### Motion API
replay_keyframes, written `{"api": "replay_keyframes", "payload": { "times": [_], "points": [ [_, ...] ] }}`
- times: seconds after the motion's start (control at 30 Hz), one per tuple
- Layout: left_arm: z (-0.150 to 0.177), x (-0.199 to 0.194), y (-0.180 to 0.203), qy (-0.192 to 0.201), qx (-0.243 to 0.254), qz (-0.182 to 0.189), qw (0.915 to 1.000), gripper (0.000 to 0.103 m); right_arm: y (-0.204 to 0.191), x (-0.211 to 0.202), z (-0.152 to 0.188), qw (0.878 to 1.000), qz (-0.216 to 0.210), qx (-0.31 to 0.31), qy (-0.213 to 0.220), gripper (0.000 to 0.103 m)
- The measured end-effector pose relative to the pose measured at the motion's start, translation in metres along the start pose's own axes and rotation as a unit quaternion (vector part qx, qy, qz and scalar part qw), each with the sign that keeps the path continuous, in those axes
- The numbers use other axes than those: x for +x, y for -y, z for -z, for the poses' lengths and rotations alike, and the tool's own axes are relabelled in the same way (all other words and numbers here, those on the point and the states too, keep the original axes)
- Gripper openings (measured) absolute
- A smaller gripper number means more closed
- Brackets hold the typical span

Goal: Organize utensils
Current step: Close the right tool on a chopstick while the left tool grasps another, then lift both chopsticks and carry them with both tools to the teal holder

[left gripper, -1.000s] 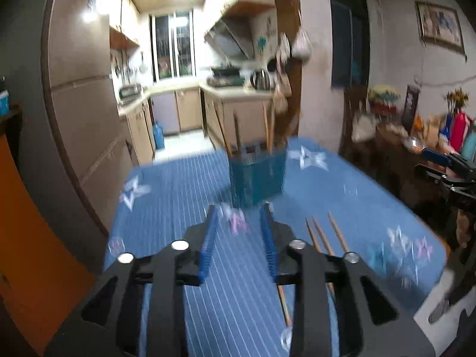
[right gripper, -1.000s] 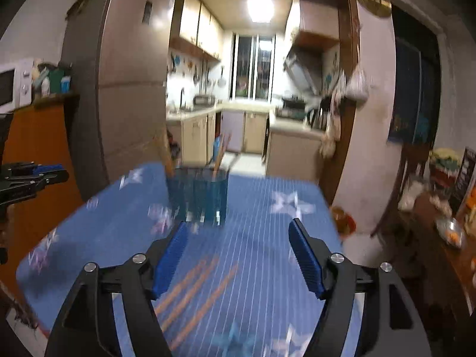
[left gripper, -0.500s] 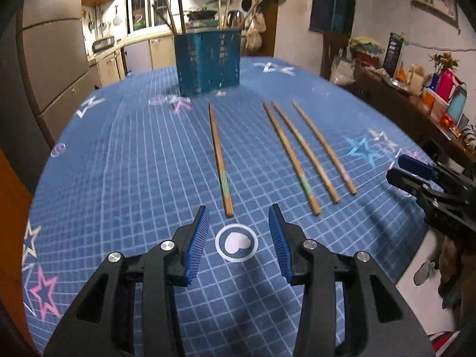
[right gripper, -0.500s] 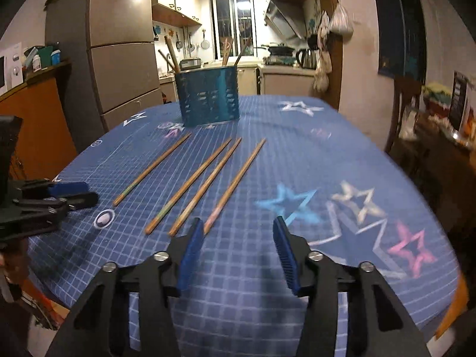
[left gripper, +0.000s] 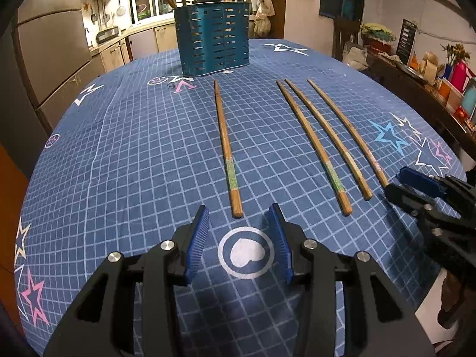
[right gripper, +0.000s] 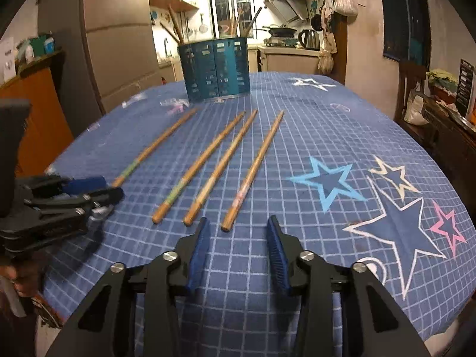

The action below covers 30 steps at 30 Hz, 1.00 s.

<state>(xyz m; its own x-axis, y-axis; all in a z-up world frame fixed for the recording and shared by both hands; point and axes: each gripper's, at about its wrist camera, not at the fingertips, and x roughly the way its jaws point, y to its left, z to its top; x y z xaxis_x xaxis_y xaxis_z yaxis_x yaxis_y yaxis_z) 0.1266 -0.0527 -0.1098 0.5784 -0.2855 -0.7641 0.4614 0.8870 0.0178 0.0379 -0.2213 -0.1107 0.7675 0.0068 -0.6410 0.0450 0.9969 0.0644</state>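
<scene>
Several wooden chopsticks lie side by side on the blue tablecloth (left gripper: 134, 154). One chopstick (left gripper: 226, 148) lies apart on the left; its near end is just ahead of my open, empty left gripper (left gripper: 239, 217). The rightmost chopstick (right gripper: 254, 168) ends just ahead of my open, empty right gripper (right gripper: 238, 229). A blue slotted utensil holder (left gripper: 212, 41) stands at the far end with several sticks in it; it also shows in the right wrist view (right gripper: 215, 70). The right gripper shows at the left wrist view's right edge (left gripper: 416, 187), the left gripper at the right wrist view's left (right gripper: 83, 190).
The table's near edge is just below both grippers. A refrigerator (right gripper: 119, 38) and an orange cabinet (right gripper: 32, 113) stand to the left. A cluttered sideboard (left gripper: 428, 83) stands to the right. The kitchen counter lies behind the holder.
Both grippers have pulled back from the holder and dropped low toward the near ends of the chopsticks. In the last half second both moved a little closer to them.
</scene>
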Motion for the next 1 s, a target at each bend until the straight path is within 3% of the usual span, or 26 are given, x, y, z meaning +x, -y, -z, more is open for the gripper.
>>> {"api": "replay_keyframes", "payload": {
  "times": [0.13,0.3,0.37,0.47,0.53,0.7,1.0],
  "points": [
    [-0.001,0.001,0.0,0.001,0.003,0.003,1.0,0.04,-0.005,0.003,0.001,1.0,0.023,-0.01,0.015,0.036],
    [-0.001,0.001,0.003,0.001,0.003,0.006,1.0,0.039,0.002,0.004,0.004,0.999,0.035,0.01,0.035,0.016],
    [-0.001,0.001,0.004,0.003,0.006,0.01,0.9999,0.031,0.007,0.003,0.004,0.999,0.036,0.016,0.037,0.009],
    [0.0,0.0,0.008,0.008,0.018,0.01,0.9997,0.012,0.014,0.002,0.004,0.999,0.026,0.027,0.037,0.008],
    [0.001,0.0,0.008,0.009,0.017,0.009,0.9998,0.005,0.017,0.001,0.003,0.999,0.023,0.03,0.036,0.008],
    [0.002,-0.003,-0.001,0.013,-0.007,0.029,0.9995,0.005,0.026,-0.004,0.002,0.999,0.014,0.039,0.036,0.008],
    [-0.001,-0.024,-0.004,0.05,-0.008,0.025,0.9984,0.005,0.034,-0.024,-0.011,0.998,0.009,0.019,0.062,0.008]
  ]
}}
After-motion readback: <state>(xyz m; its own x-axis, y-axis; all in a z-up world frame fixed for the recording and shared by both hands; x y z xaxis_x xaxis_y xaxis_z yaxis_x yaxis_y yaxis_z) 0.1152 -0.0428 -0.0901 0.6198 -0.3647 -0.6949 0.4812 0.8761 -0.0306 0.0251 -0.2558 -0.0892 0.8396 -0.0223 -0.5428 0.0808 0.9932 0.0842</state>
